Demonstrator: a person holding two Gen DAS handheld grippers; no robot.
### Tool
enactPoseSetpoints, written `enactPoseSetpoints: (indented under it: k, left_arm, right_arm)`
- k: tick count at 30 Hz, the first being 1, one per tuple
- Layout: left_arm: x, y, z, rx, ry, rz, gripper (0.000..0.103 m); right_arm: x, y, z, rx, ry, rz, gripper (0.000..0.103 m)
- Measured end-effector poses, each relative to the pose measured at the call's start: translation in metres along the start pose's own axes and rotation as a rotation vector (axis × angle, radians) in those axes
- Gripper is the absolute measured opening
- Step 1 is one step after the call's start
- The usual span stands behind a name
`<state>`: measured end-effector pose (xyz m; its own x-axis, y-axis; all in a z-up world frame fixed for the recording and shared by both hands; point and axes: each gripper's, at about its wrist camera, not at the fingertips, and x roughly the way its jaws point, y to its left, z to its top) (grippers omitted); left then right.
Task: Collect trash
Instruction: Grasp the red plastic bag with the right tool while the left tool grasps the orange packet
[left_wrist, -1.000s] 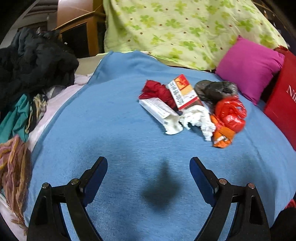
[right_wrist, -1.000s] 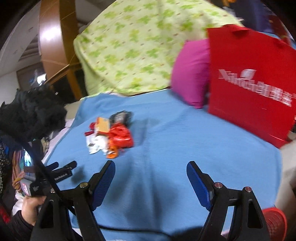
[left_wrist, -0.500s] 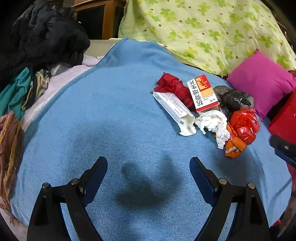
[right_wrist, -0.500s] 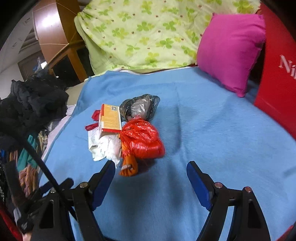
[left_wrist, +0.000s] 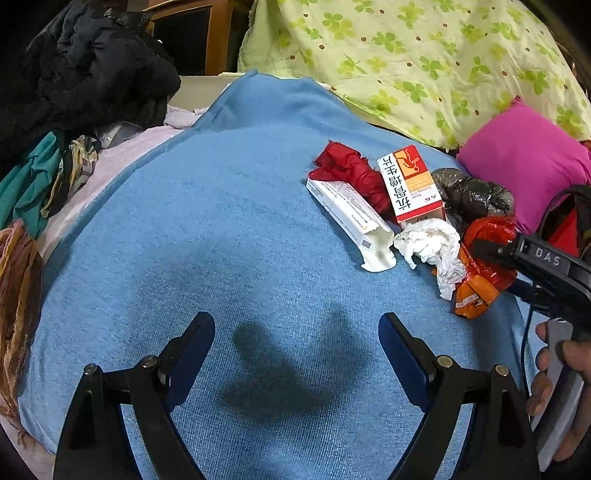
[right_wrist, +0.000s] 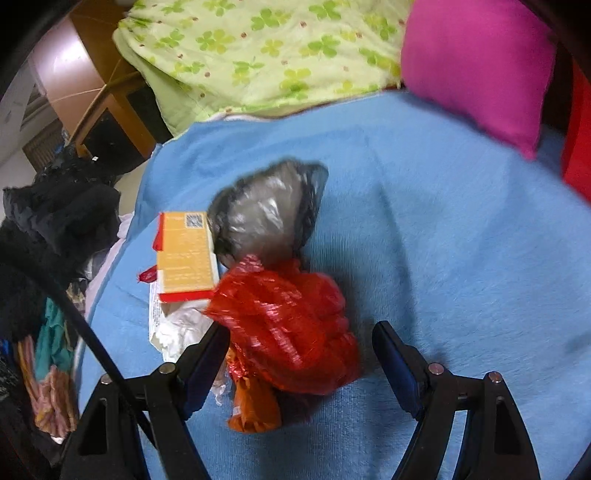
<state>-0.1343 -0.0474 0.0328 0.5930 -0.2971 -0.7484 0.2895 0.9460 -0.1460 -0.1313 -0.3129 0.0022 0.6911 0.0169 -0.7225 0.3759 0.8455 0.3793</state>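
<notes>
1. Trash lies in one small heap on the blue blanket (left_wrist: 221, 229) of the bed, all pieces touching or overlapping.
2. My right claw (right_wrist: 301, 349) is spread wide and grips nothing; the crumpled red plastic bag (right_wrist: 291, 328) sits between its two blue fingers, with the left finger close against the bag's edge and the right finger apart from it.
3. An orange wrapper (right_wrist: 255, 410) pokes out from under the red bag, nearest to me.
4. Behind the red bag rests a grey-black plastic bag (right_wrist: 266, 214), and just left of that an orange carton (right_wrist: 184, 254) with a red border lies flat.
5. White tissue (right_wrist: 177, 328) shows beside my right claw's left finger, partly hidden by it.
6. My left claw (left_wrist: 295, 350) is also wide and holds nothing, hovering over bare blanket well apart from the heap, with its shadow below it.
7. From the left view, the heap sits to the upper right: a long white box (left_wrist: 351, 214) with its end flap torn open, red crumpled fabric or paper (left_wrist: 351, 177) behind it, and the carton (left_wrist: 410, 184) printed with Chinese characters.
8. A pink pillow (left_wrist: 524, 170) and a green clover-print quilt (left_wrist: 406, 55) lie beyond the heap; dark clothes (left_wrist: 85, 74) are piled to the left.
</notes>
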Motion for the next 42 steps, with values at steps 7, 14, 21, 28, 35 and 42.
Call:
enactPoseSetpoints:
  k: [7, 14, 21, 28, 35, 42]
  left_arm:
    - [-0.001, -0.004, -0.002, 0.018, -0.008, 0.024, 0.090]
    - [-0.004, -0.007, -0.006, 0.043, -0.033, 0.060, 0.090]
    - [-0.019, -0.034, -0.009, 0.143, -0.105, 0.056, 0.090]
    - [-0.024, -0.109, 0.002, 0.235, -0.089, -0.067, 0.090]
    - [0.010, -0.169, 0.014, 0.304, -0.038, -0.059, 0.090]
    - [0.050, -0.161, 0.017, 0.233, 0.118, -0.140, 0.029]
  right_arm:
    - [-0.031, -0.022, -0.014, 0.004, -0.034, 0.019, 0.055]
    - [-0.079, -0.042, -0.037, 0.022, -0.089, 0.021, 0.055]
    - [-0.117, -0.064, -0.070, 0.043, -0.152, 0.024, 0.055]
    - [-0.142, -0.070, -0.073, 0.056, -0.268, 0.052, 0.055]
    - [-0.152, -0.093, -0.070, 0.158, -0.310, 0.100, 0.055]
    - [-0.147, -0.090, -0.068, 0.148, -0.302, 0.120, 0.055]
